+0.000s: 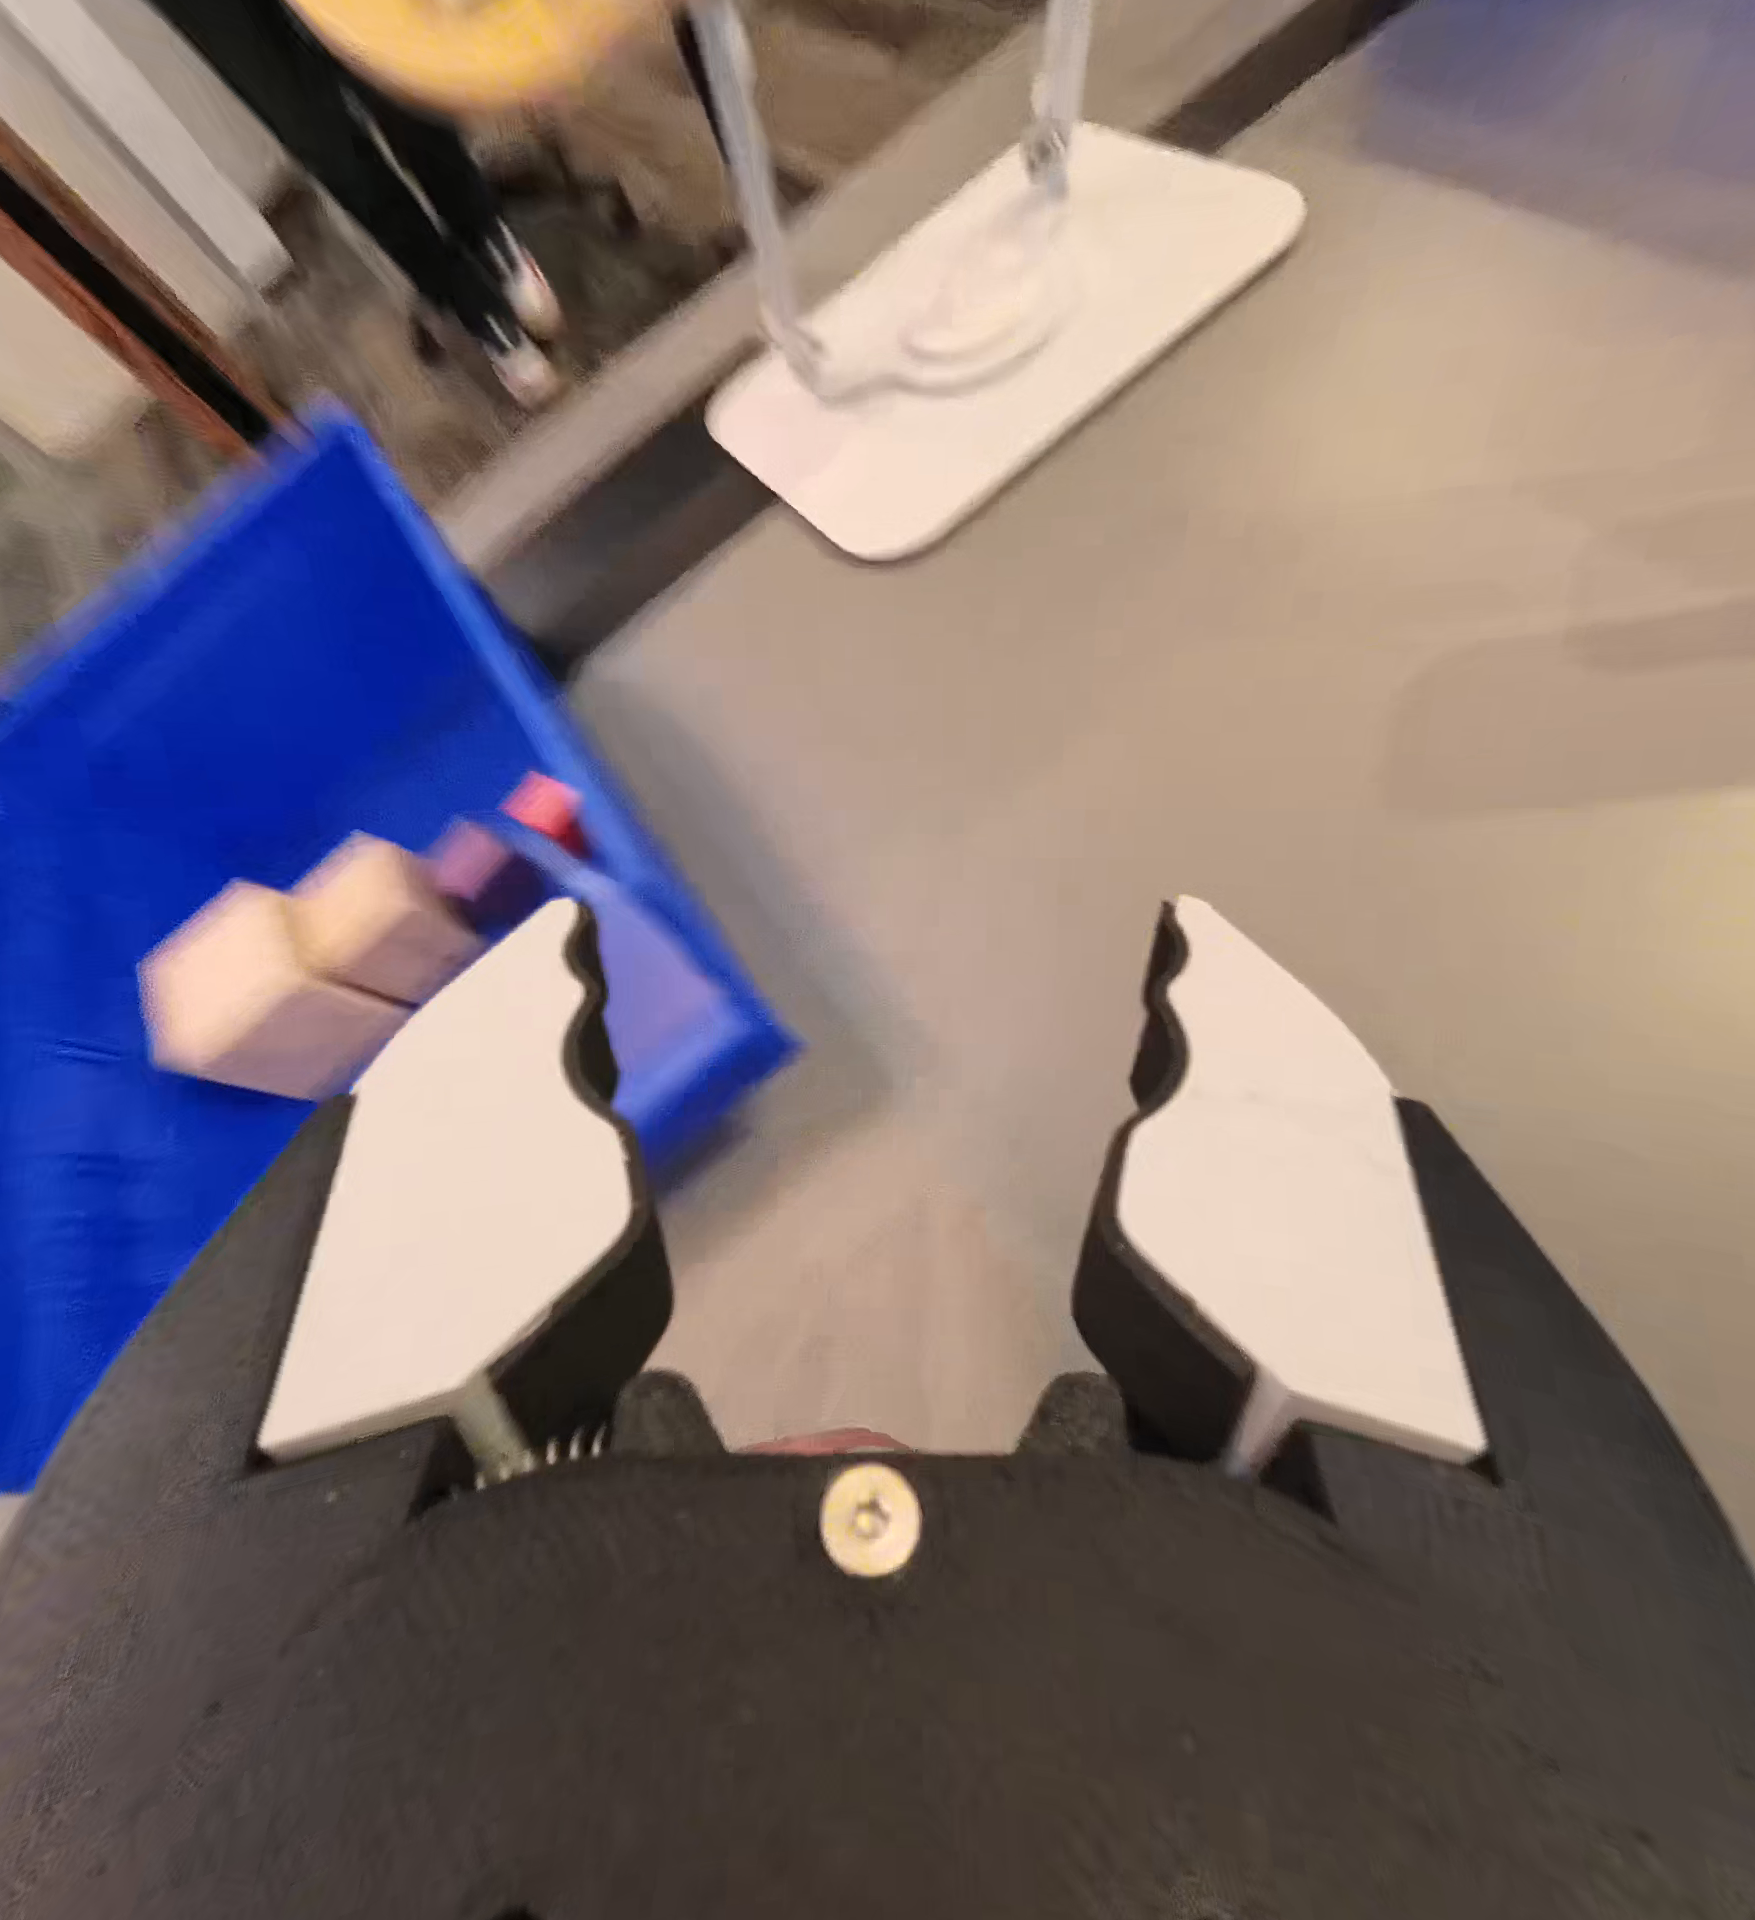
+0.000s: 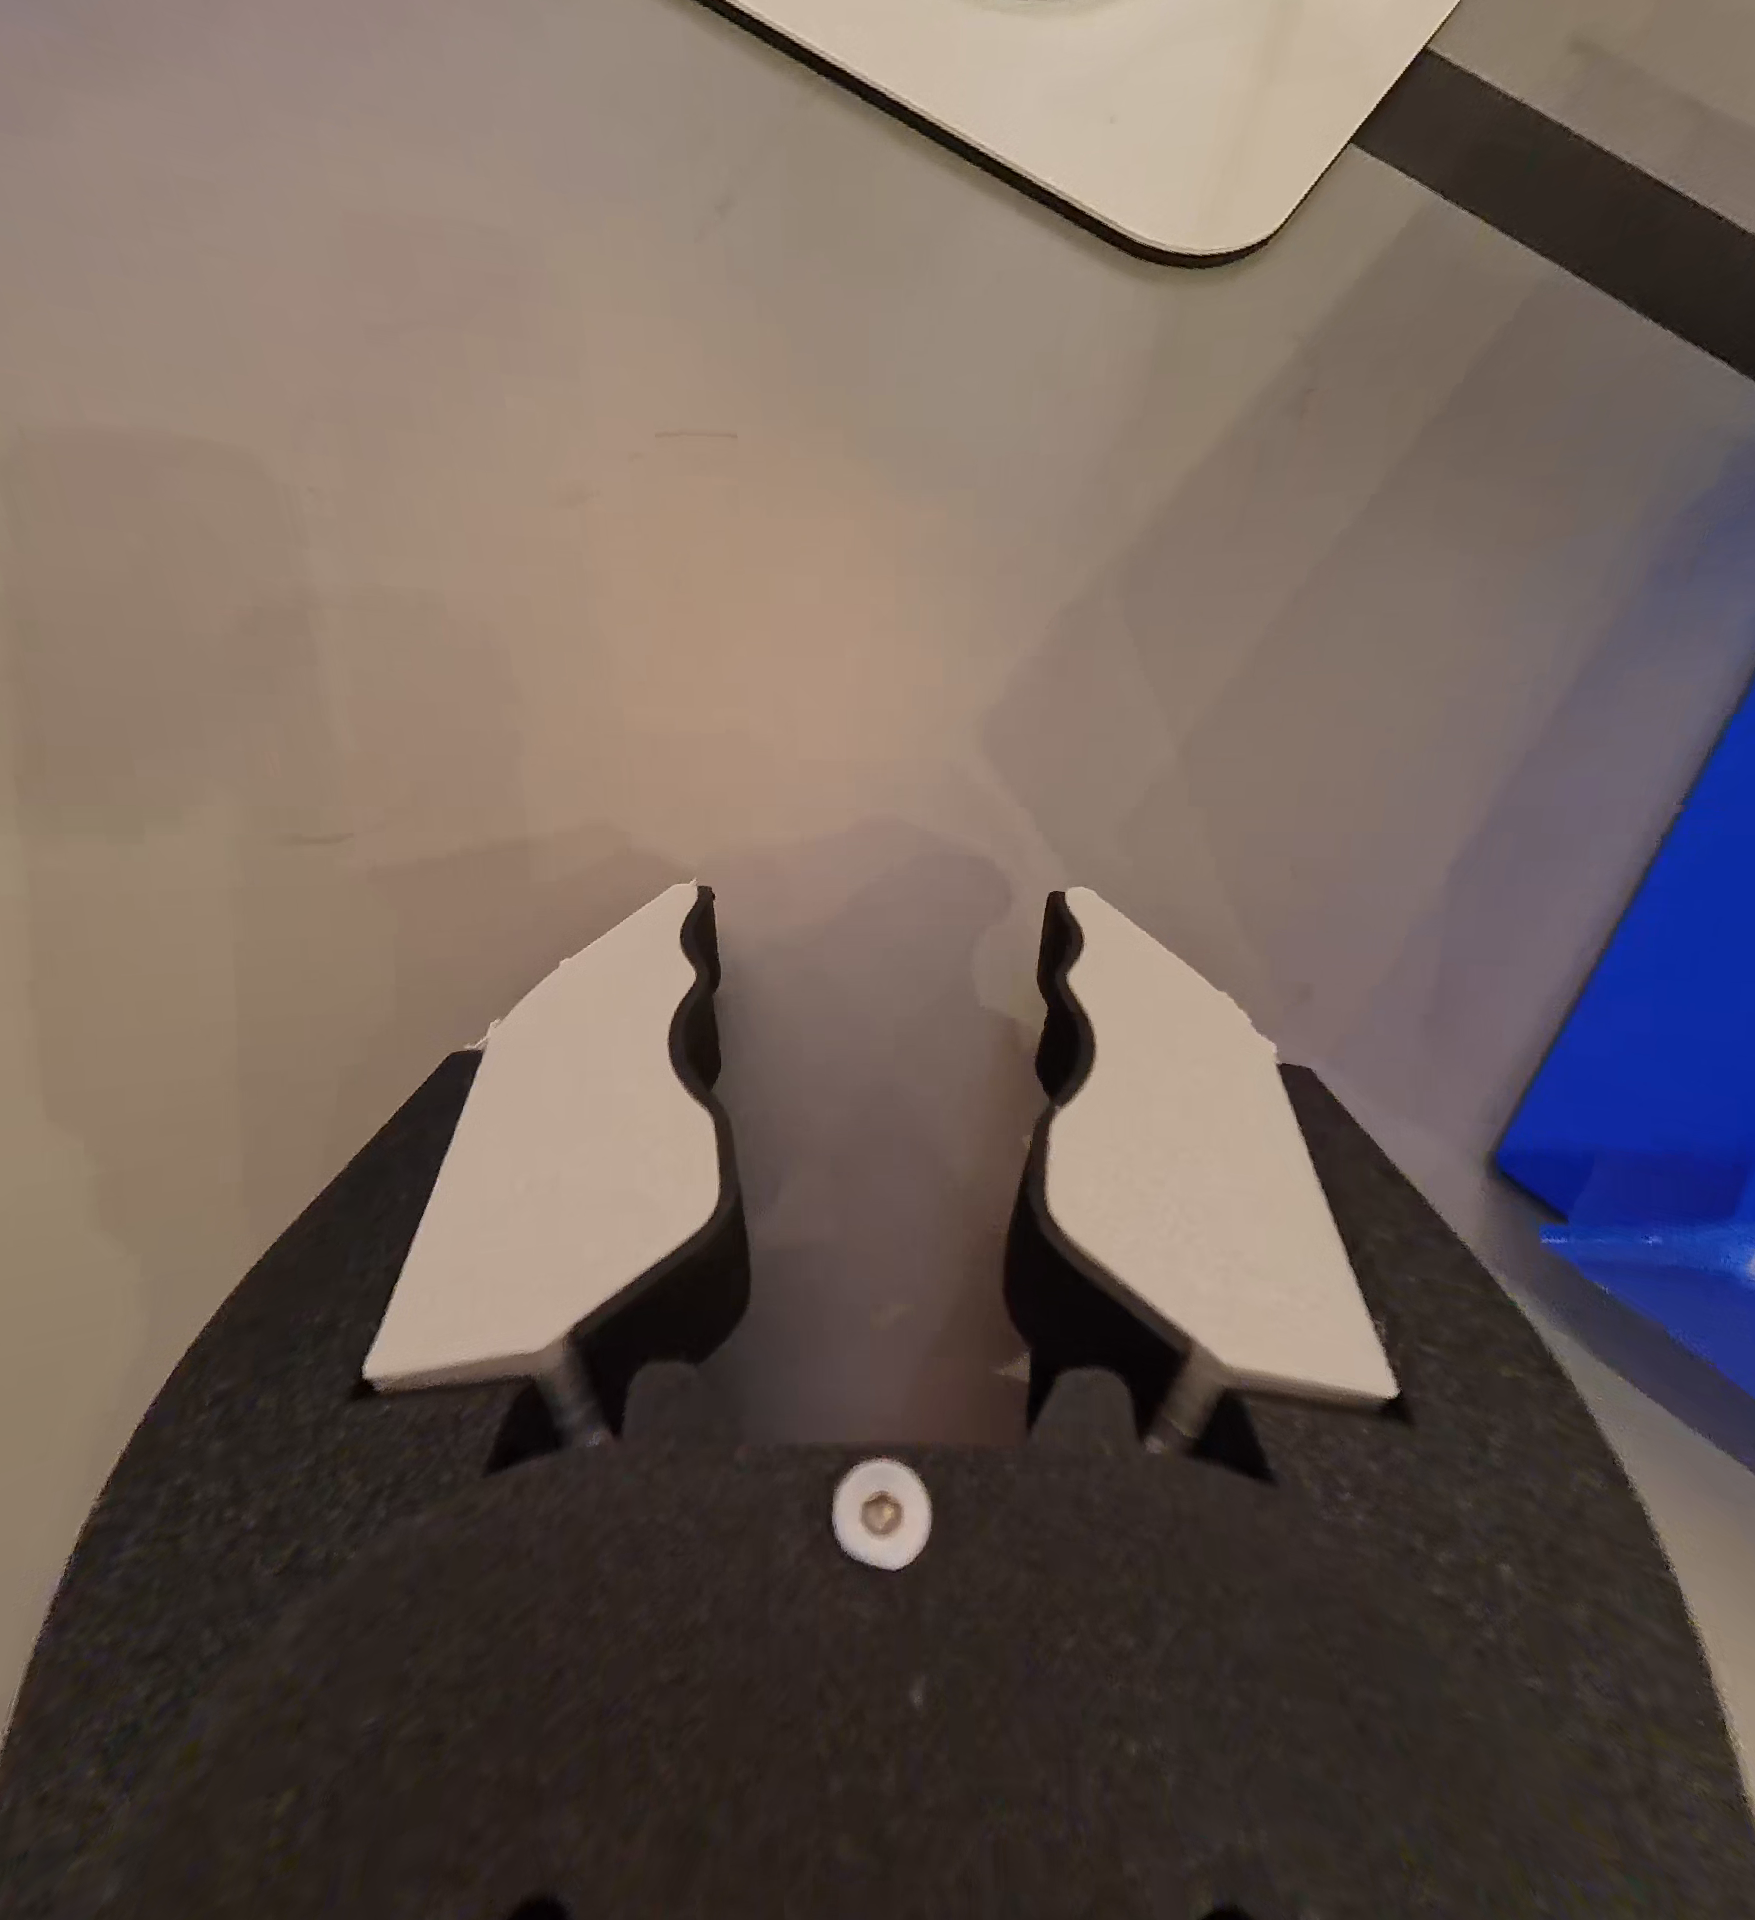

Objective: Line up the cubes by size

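Observation:
In the blurred left wrist view a blue bin [image 1: 229, 727] lies at the left on the grey table [image 1: 1164, 727]. Inside it are two pale wooden cubes [image 1: 270, 997], a purple cube [image 1: 483, 878] and a small red cube [image 1: 546, 810]. My left gripper [image 1: 873, 914] is open wide and empty, just right of the bin's near corner. My right gripper [image 2: 878, 899] is open and empty over bare grey table [image 2: 540, 520]. A blue bin [image 2: 1704, 1039] shows at that view's right edge.
A white flat base [image 1: 1018, 343] with a clear stand on it sits at the table's far edge; it also shows in the right wrist view [image 2: 1112, 94]. A person's legs and shoes [image 1: 499, 301] stand on the floor beyond the table. My right tips are about 40 cm from the small red cube [image 1: 546, 810], my left tips only 20 cm.

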The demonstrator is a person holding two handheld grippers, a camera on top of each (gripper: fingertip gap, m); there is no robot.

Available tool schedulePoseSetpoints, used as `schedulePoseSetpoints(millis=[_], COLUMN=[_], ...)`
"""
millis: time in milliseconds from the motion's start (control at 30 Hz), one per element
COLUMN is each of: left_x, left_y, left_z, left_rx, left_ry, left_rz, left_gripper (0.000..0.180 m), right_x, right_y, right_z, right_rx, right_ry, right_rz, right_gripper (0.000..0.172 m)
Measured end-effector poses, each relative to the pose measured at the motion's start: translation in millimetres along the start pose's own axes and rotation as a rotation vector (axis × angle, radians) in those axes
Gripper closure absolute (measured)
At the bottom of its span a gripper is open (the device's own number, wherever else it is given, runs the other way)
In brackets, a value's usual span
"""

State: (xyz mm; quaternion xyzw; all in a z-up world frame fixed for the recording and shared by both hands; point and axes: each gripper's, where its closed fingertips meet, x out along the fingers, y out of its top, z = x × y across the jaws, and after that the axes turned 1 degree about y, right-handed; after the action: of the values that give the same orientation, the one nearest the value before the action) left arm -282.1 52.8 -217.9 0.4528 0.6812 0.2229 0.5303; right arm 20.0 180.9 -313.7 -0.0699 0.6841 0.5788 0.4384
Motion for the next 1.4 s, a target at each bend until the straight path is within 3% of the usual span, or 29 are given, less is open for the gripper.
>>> schedulePoseSetpoints(millis=[67,167,233,400,533,867,1167,1400], left_x=[-20,-24,-10,51,82,122,131,126], left_y=[10,21,18,-27,-59,-96,-120,-121], left_z=[-57,-116,-147,-199,-211,-216,-221,-225], left_rx=[0.133,0.222,0.338,0.58,0.653,0.787,0.818,0.824], left_ry=[0.115,0.066,0.031,-0.071,-0.2,-0.341,-0.384,-0.369], left_rz=[0.001,-0.023,-0.067,-0.311,-0.459,-0.666,-0.793,-0.803], left_gripper=[0.093,0.089,0.089,0.079,0.08,0.092,0.116,0.117], right_x=[0,1,0,1,1,2,3,3], right_y=[0,-1,0,-1,-1,-2,-2,-2], right_z=[-1,-2,-2,-4,-5,-6,-7,-7], right_rx=[-0.008,-0.015,-0.01,0.002,-0.008,-0.017,-0.024,-0.025], right_ry=[0.0,0.003,0.009,0.034,0.04,0.049,0.052,0.055], right_rz=[0.0,-0.005,-0.003,-0.009,-0.013,-0.018,-0.021,-0.022], right_gripper=[0.113,0.114,0.114,0.116,0.117,0.118,0.118,0.118])
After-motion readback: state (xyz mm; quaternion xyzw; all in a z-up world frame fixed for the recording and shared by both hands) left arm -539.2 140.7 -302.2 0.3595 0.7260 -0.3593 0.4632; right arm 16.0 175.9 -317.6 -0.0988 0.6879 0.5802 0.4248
